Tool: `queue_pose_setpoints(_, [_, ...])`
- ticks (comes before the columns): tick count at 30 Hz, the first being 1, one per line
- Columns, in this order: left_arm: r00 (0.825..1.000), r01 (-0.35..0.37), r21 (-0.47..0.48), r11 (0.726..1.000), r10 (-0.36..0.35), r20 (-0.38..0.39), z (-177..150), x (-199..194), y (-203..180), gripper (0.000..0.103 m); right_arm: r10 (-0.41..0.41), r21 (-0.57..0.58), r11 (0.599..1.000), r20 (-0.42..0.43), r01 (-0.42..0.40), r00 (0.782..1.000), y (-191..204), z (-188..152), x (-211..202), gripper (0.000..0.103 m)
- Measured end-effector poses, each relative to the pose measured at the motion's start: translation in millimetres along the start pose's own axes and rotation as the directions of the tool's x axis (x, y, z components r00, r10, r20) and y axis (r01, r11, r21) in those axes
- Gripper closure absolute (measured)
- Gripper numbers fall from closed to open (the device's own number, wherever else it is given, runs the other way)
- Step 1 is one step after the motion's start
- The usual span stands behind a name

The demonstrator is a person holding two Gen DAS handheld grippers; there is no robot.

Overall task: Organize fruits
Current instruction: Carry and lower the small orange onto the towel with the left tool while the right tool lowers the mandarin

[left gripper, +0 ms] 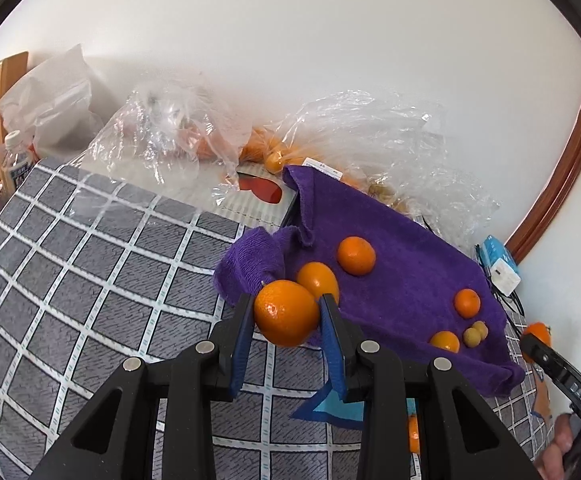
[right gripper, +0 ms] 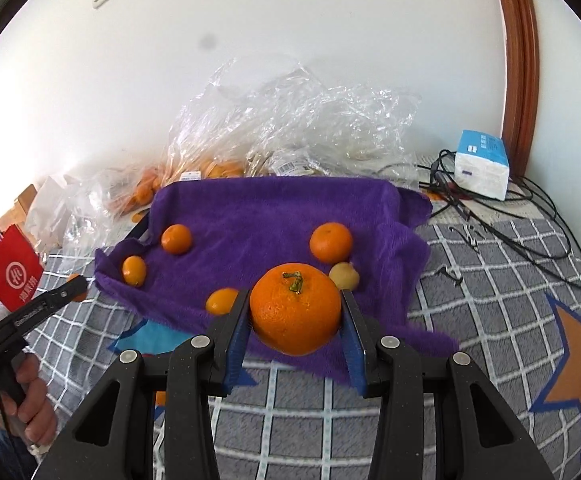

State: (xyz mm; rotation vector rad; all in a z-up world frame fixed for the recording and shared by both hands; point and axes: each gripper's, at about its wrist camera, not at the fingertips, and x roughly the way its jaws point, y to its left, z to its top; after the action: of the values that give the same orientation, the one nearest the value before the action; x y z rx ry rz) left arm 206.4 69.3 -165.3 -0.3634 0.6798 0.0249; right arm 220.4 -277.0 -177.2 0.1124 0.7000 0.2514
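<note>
my left hand-held gripper (left gripper: 286, 312) is closed on an orange (left gripper: 286, 312), its blue pads pressing both sides of the fruit, held just above the near left corner of the purple towel (left gripper: 402, 264). my right hand-held gripper (right gripper: 295, 308) grips a bigger orange with a green stem (right gripper: 295, 308) the same way, pads tight on its flanks, over the near edge of the towel. neither fruit touches the cloth as far as i can see.

the towel lies spread on a surface covered in a grey checked cloth (left gripper: 90, 260). loose on the towel, from the right wrist view: a small orange (right gripper: 176, 239) at the far left, an oval kumquat-like fruit (right gripper: 134, 270) nearer the left edge, another small one (right gripper: 221, 301) just beside my left finger, a round orange (right gripper: 331, 242) further back on the right, and a pale yellowish fruit (right gripper: 344, 275) tucked just behind the held orange.

crumpled clear plastic bags (right gripper: 290, 120) sit behind the towel against the wall, some with orange fruit inside. a blue-and-white tissue pack (right gripper: 481, 165) and black cables (right gripper: 510, 208) lie to the right. a red bag (right gripper: 14, 272) stands at the left. in the right wrist view i also see a hand (right gripper: 30, 396) on the other gripper's handle.
</note>
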Motion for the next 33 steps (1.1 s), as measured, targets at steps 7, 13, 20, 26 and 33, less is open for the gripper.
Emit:
queue_pose_setpoints(7, [1.000, -0.018, 0.053, 0.998, 0.018, -0.012, 26, 8, -7, 0.072, -0.027, -0.050, 0.998, -0.043, 0.025, 0.999, 1, 25, 45, 0.061])
queue_pose_setpoints(13, [0.999, -0.008, 0.054, 0.999, 0.009, -0.033, 43, 25, -13, 0.072, -0.021, -0.063, 0.998, -0.115, 0.014, 0.993, 4, 32, 90, 0.061])
queue_pose_setpoints(20, [0.994, 0.052, 0.090, 0.995, -0.043, -0.095, 47, 47, -33, 0.072, -0.006, -0.099, 0.995, -0.141, -0.008, 0.990, 12, 29, 105, 0.061])
queue_pose_setpoints(26, [0.986, 0.057, 0.172, 0.984, -0.029, -0.162, 40, 72, -59, 0.072, -0.015, -0.126, 0.992, -0.172, -0.007, 0.985, 14, 23, 112, 0.061])
queue_pose_setpoints(33, [0.977, 0.020, 0.223, 0.975, 0.028, -0.211, 32, 94, -72, 0.072, 0.030, -0.091, 0.995, -0.156, -0.045, 0.987, 8, 28, 100, 0.054])
